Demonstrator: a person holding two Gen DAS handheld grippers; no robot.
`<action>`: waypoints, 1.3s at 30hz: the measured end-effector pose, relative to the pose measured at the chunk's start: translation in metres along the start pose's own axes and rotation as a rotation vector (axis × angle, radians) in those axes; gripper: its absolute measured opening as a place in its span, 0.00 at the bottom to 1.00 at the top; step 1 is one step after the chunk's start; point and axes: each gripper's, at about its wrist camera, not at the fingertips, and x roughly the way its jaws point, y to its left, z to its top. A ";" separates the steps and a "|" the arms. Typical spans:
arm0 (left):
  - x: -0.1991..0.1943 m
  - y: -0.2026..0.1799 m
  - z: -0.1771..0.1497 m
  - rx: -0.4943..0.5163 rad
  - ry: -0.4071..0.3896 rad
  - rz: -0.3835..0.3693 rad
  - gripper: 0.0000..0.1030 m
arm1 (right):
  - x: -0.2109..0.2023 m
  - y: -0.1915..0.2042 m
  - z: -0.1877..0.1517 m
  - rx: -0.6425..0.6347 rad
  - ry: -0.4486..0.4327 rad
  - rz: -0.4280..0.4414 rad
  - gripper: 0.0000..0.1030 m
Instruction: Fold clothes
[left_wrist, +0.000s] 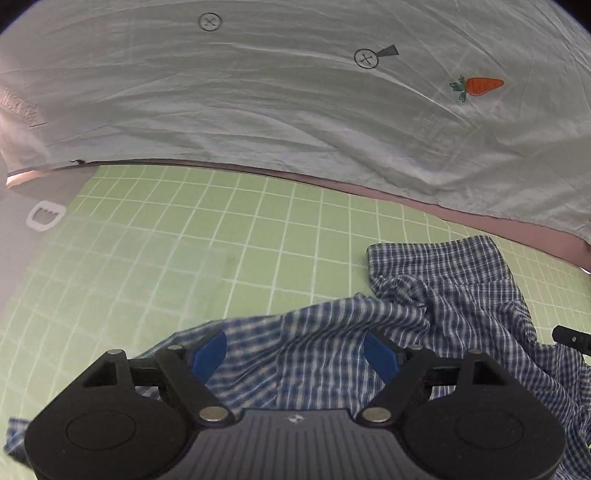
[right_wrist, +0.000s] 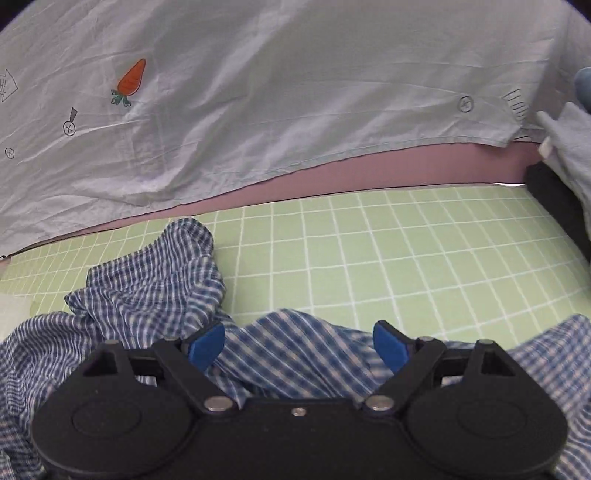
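Crumpled blue-and-white checked cotton shirt (left_wrist: 424, 332) lies on green gridded cutting mat (left_wrist: 184, 240), left gripper (left_wrist: 295, 354) and right gripper (right_wrist: 299, 345) both spread wide over it, gripping nothing.

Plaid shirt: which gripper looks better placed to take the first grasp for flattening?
Neither clearly, perhaps the left gripper: open over a flatter stretch of the plaid shirt. The right gripper, also open, straddles a raised ridge.
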 end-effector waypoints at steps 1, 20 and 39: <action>0.012 -0.005 0.005 0.005 0.008 -0.014 0.80 | 0.010 0.004 0.003 0.001 0.008 0.011 0.85; 0.105 -0.069 0.051 -0.037 0.131 -0.230 0.19 | 0.089 0.049 0.026 -0.012 0.126 0.243 0.15; 0.037 -0.063 0.077 0.002 -0.184 -0.101 0.78 | 0.046 0.053 0.087 -0.165 -0.229 0.036 0.73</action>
